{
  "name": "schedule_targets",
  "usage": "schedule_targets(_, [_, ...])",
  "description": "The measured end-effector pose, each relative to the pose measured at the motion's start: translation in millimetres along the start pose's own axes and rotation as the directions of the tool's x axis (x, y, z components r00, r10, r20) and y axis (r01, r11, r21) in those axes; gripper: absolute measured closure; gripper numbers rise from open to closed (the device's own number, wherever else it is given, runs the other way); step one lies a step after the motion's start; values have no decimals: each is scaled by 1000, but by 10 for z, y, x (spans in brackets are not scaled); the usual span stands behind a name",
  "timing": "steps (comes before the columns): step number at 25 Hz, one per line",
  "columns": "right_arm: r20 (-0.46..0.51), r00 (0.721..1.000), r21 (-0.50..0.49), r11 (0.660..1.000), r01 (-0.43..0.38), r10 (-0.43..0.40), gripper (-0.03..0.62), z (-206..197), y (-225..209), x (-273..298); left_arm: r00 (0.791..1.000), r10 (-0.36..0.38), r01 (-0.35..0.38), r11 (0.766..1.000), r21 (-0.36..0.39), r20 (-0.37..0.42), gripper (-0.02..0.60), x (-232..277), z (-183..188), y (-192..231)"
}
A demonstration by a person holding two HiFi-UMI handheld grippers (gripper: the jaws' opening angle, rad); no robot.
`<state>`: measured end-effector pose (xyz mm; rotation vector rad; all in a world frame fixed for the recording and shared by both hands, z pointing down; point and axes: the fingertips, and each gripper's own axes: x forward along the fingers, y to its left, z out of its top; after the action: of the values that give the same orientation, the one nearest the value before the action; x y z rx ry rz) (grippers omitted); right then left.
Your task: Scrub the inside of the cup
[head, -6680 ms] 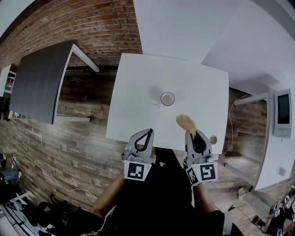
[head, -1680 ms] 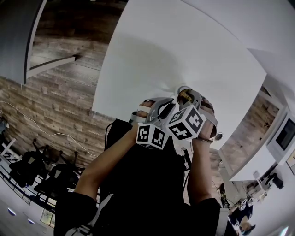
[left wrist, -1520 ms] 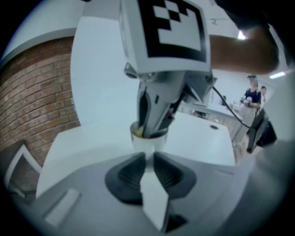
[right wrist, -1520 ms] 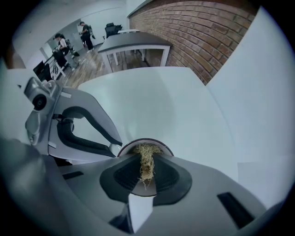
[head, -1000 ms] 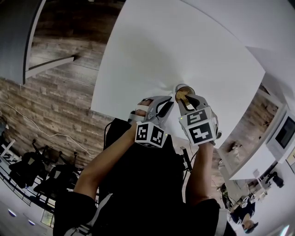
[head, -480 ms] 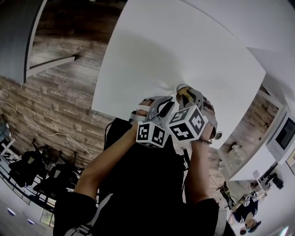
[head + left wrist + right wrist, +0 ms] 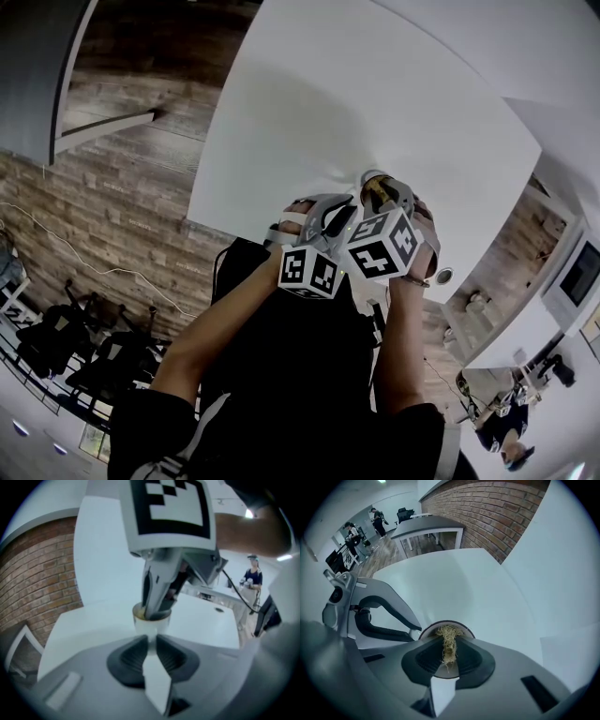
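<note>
Scrubbing of the inner wall is judged to be the step in hand, since the pad is already lowered into the mouth of the cup.

1. The white tabletop (image 7: 375, 94) is seen beneath both tools. The cup (image 7: 151, 622) is located close to the tabletop's near edge, upright, and appears to stand on it, directly in front of the person.
2. The left tool (image 7: 151, 641) is angled downward towards the cup. Its jaws are drawn in to a narrow gap and are clamped on the near side of the cup, so the cup is steadied against turning.
3. The right tool (image 7: 449, 644) is pointed straight down over the cup. Its jaws are closed on a straw-coloured fibrous scrubber (image 7: 448, 632), whose loose end is spread inside the rim.

For the next move, the scrubber would have to be pressed against the wall and swept round, or worked down to the bottom, while the left clamp is maintained. Whether the bottom is reached at present cannot be told, as it is hidden by the scrubber.
</note>
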<state>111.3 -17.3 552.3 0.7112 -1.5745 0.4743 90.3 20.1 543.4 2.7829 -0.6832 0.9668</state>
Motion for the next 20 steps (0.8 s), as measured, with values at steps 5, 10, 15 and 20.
schedule_targets(5, [-32,995,-20,995,-97,97,540,-33,78,-2,1000,9,-9,1000,-4,-3,522,6,-6,-5])
schedule_targets(10, [-53,987,-29,988,-151,149,540,-58,130,-80,1000,12,-12,1000,-8,-2,522,3,-23,3])
schedule_targets(15, [-33,986,-18,986,-164,163,540,-39,136,-280,1000,8,-8,1000,-6,-11,522,-4,-53,20])
schedule_targets(20, [3,987,-12,987,-158,158,540,-37,111,-525,1000,3,-3,1000,-2,-22,522,17,-64,21])
